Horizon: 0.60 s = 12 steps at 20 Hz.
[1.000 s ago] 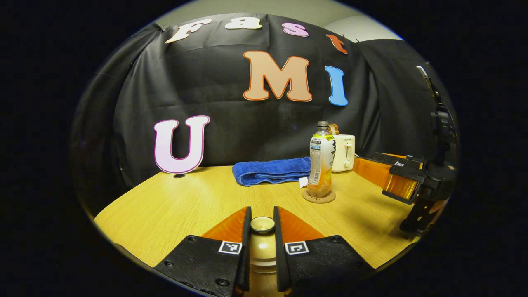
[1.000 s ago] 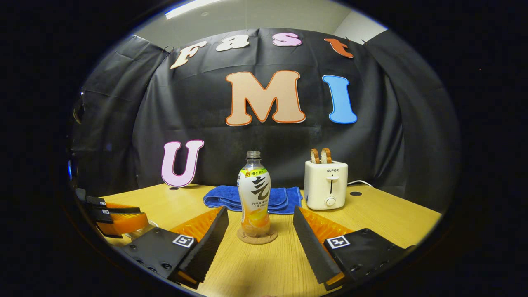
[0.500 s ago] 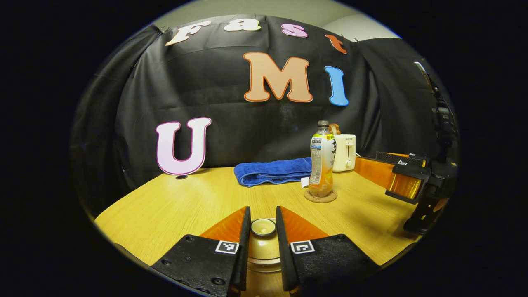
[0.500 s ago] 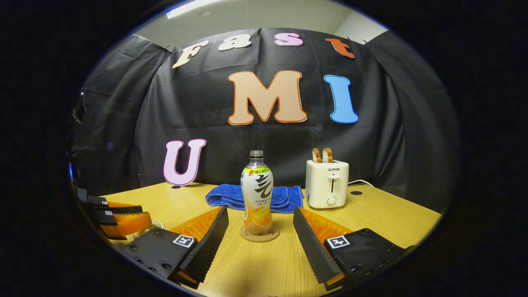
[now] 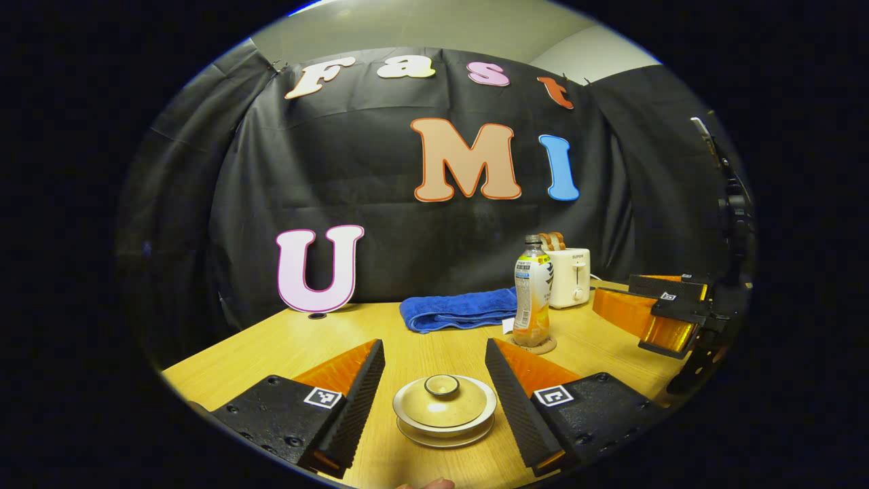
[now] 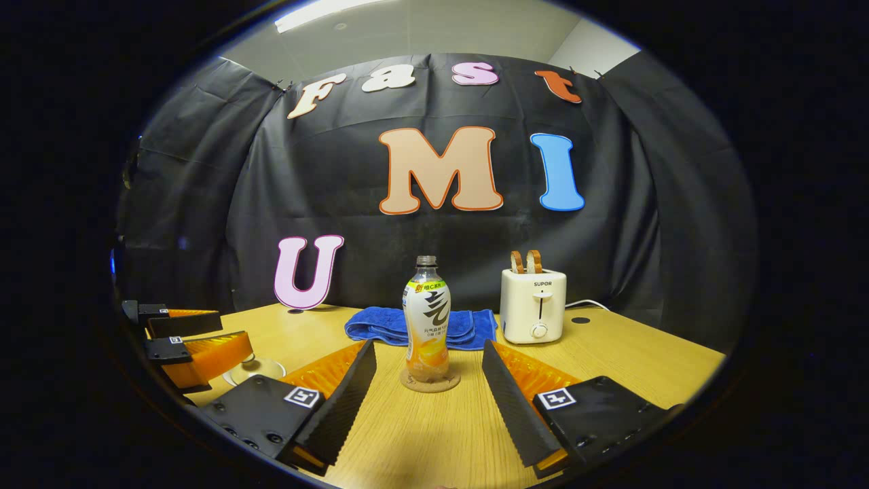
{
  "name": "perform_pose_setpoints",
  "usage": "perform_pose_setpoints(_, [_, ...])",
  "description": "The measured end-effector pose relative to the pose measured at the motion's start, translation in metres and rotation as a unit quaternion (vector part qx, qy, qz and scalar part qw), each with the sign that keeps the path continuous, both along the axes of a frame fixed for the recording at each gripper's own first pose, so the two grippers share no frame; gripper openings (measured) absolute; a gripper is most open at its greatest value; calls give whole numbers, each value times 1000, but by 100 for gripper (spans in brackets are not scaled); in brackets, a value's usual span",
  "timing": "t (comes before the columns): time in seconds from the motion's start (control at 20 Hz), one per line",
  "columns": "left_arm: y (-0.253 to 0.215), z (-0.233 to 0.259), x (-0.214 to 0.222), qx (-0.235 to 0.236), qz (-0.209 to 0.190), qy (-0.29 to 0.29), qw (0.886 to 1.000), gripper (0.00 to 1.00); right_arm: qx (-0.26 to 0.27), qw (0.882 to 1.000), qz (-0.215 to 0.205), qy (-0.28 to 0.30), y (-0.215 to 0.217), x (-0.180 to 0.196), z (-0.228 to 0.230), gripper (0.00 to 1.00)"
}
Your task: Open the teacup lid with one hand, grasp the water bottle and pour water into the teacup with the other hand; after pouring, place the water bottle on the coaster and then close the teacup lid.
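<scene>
A cream teacup stands on the wooden table with its lid seated on it. My left gripper is open, and the cup sits low between its spread fingers, touching neither. The water bottle, partly filled with orange drink, stands upright on the round cork coaster. My right gripper is open in front of the bottle, a short way back from it. In the left gripper view the bottle is at the right, with the right gripper beyond it. The left gripper is at the far left in the right gripper view.
A folded blue towel lies behind the bottle. A white toaster holding bread slices stands at the back right, its cord trailing right. The table's front edge runs just under both grippers.
My left gripper has let go of the lid knob, opened wide and drawn back; the lid rests on the cup. The right gripper pulled back slightly from the bottle.
</scene>
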<state>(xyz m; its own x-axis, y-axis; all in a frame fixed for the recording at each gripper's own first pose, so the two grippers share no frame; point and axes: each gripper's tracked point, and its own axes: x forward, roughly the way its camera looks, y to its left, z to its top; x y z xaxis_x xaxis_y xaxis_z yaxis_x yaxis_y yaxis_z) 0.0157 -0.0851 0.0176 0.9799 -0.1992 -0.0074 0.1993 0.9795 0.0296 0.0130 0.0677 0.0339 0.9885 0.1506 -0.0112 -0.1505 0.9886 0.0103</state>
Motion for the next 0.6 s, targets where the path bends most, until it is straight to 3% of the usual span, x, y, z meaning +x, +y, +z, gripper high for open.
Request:
perform_pose_setpoints(0.25, [13, 2, -10, -11, 21, -10, 1000, 87, -7, 1000, -6, -4, -4, -20, -3, 94])
perform_pose_setpoints(0.3, [15, 2, -12, -13, 24, -10, 1000, 87, -10, 1000, -7, -5, -5, -23, -5, 99])
perform_pose_setpoints(0.35, [16, 1, -15, -14, 25, -10, 1000, 87, -13, 1000, -8, -5, -5, -26, -8, 94])
perform_pose_setpoints(0.4, [17, -1, -17, -15, 26, -9, 1000, 88, -14, 1000, -8, -5, -5, -31, -10, 99])
perform_pose_setpoints(0.45, [18, -2, -20, -15, 27, -9, 999, 88, -14, 1000, -9, -4, -7, -34, -12, 94])
perform_pose_setpoints(0.6, [22, -2, -25, -15, 31, -13, 999, 87, -11, 1000, -12, -3, -10, -41, -17, 94])
